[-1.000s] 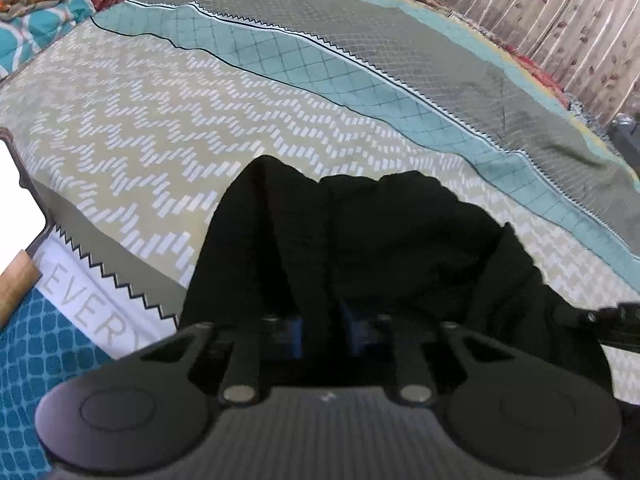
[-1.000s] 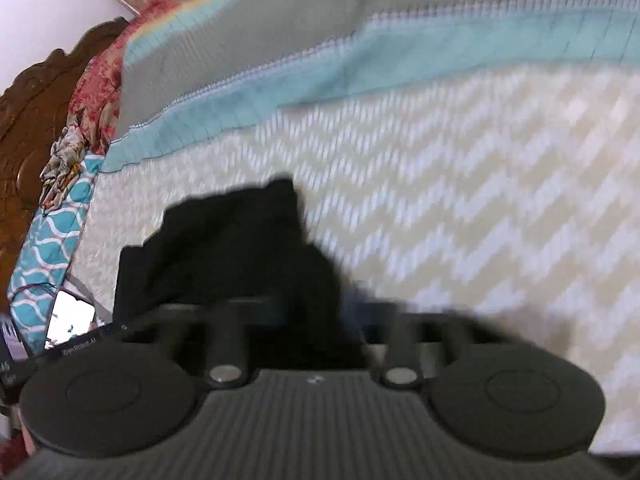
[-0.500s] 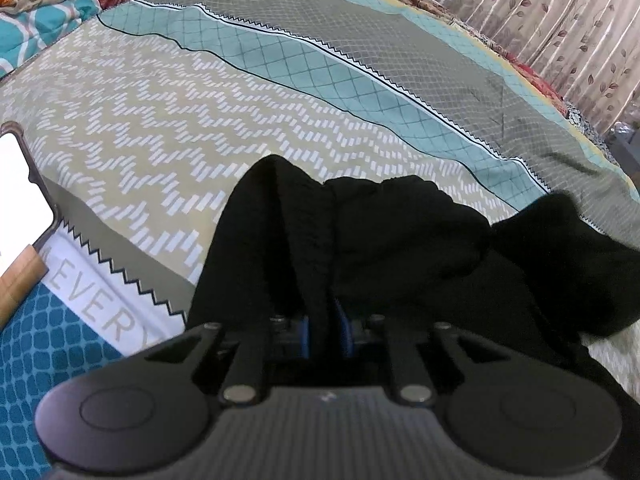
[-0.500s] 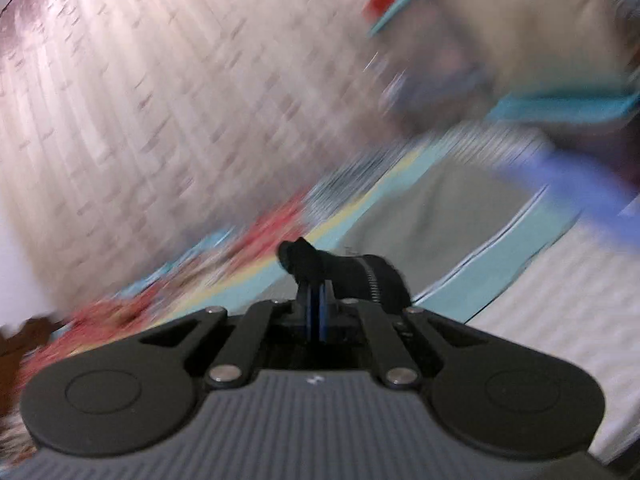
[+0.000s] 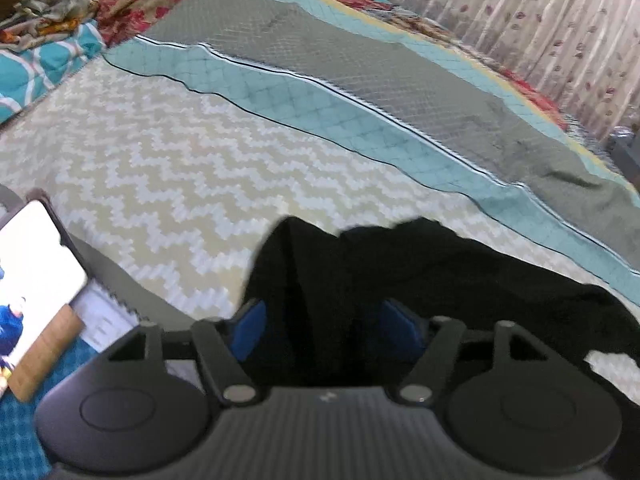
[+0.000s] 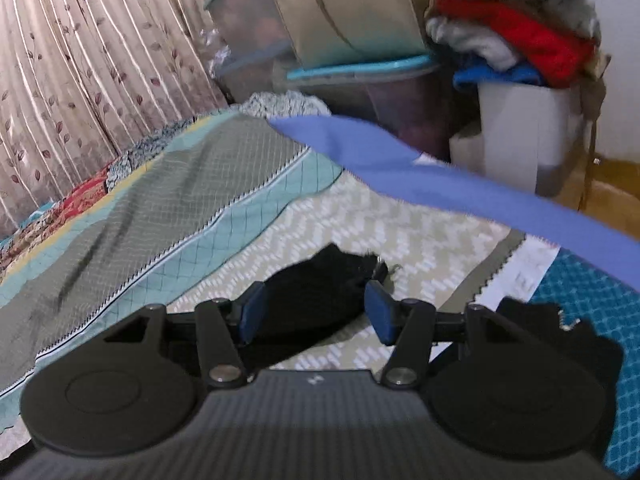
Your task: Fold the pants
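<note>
On the bed [image 5: 200, 168], near its front edge, our black pants [image 5: 400, 280] lie sideways right below our left claw [image 5: 324, 322]. Both claws have just opened, pads apart, the right claw [image 6: 314, 312] too.

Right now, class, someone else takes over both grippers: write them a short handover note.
Left gripper: jaws have just been opening; black pants lie between the pads, not pinched.
Right gripper: jaws have just been opening too, over the pants' other end, not gripping.
Pants lie bunched on the zigzag bedspread.
Done: pants let go.
Left: smooth and finish folding.
</note>
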Tool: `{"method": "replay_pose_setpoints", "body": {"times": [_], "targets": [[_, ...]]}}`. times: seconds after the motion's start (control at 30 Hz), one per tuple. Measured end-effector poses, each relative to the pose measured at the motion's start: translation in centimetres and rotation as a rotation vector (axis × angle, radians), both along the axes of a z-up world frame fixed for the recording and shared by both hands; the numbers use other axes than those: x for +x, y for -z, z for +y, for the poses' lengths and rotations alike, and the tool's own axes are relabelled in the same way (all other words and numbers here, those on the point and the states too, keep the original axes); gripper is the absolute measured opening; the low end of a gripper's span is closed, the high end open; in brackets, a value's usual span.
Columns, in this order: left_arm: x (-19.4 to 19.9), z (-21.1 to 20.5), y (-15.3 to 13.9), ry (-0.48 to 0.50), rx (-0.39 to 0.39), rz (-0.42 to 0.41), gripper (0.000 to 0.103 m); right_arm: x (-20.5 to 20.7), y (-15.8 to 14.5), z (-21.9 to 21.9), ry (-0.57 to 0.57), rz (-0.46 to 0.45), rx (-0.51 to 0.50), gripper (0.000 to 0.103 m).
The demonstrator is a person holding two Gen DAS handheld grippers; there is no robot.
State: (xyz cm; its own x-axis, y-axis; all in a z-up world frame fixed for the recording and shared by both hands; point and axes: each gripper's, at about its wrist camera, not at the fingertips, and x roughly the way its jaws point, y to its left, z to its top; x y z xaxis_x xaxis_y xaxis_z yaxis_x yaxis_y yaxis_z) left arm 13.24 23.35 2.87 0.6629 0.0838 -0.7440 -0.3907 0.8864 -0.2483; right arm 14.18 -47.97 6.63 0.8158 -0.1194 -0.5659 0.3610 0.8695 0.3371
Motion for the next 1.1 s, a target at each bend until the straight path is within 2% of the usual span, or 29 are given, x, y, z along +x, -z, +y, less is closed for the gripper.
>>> {"method": "replay_pose_setpoints", "body": {"times": [0.1,0.2,0.27,0.37,0.43,0.5,0.57,0.63,0.67,0.7,0.8,0.87,0.97,1.0,1.03,1.1], "targets": [[1.4,1.4,0.3,-0.036,-0.006,0.021,0.079,1.4,0.8,-0.4,0.022,0.0,0.077,0.058],[3.1,2.1,0.9,-0.041,-0.027,0.052,0.08,3.5,2.1,0.0,0.002,0.046,0.117,0.058],[4.0,2.0,1.5,-0.037,-0.018,0.074,0.08,4.5,2.6,1.9,-0.093,0.049,0.097,0.058],[5.1,1.4,2.2,-0.02,0.014,0.094,0.079,6.8,2.9,6.2,-0.27,0.066,-0.026,0.058],[5.7,0.9,2.3,-0.017,0.04,0.102,0.071,8.9,3.2,8.7,-0.368,0.086,-0.05,0.058],[6.1,0.6,2.4,-0.003,0.048,0.106,0.049,11.1,3.9,10.4,-0.421,0.119,-0.064,0.061],[6.4,0.3,2.5,0.0,0.062,0.112,0.042,13.5,5.3,11.4,-0.476,0.192,-0.054,0.068],[6.7,-0.2,2.4,0.012,0.089,0.118,0.034,14.8,6.9,12.3,-0.501,0.301,-0.159,0.061],[6.7,-0.4,2.4,0.018,0.101,0.118,0.031,14.6,7.2,12.6,-0.54,0.327,-0.206,0.023],[6.7,-0.7,2.3,0.026,0.117,0.118,0.031,14.0,7.2,12.5,-0.58,0.325,-0.225,0.008],[6.6,-0.9,2.3,0.034,0.135,0.114,0.031,9.6,5.1,9.8,-0.65,0.24,-0.188,0.007],[6.5,-0.7,2.4,0.03,0.124,0.107,0.031,6.3,4.0,7.4,-0.668,0.223,-0.174,0.007],[6.4,-0.5,2.5,0.022,0.109,0.101,0.032,3.0,4.1,4.7,-0.677,0.291,-0.127,0.008],[6.4,-0.5,2.6,0.022,0.111,0.101,0.033,2.4,4.4,3.7,-0.661,0.329,-0.12,0.012],[6.4,-0.6,2.5,0.021,0.116,0.103,0.035,2.1,4.5,2.7,-0.645,0.352,-0.094,0.012],[6.2,-0.7,2.3,0.007,0.133,0.106,0.049,2.3,3.4,0.6,-0.573,0.314,-0.056,0.018]]}}
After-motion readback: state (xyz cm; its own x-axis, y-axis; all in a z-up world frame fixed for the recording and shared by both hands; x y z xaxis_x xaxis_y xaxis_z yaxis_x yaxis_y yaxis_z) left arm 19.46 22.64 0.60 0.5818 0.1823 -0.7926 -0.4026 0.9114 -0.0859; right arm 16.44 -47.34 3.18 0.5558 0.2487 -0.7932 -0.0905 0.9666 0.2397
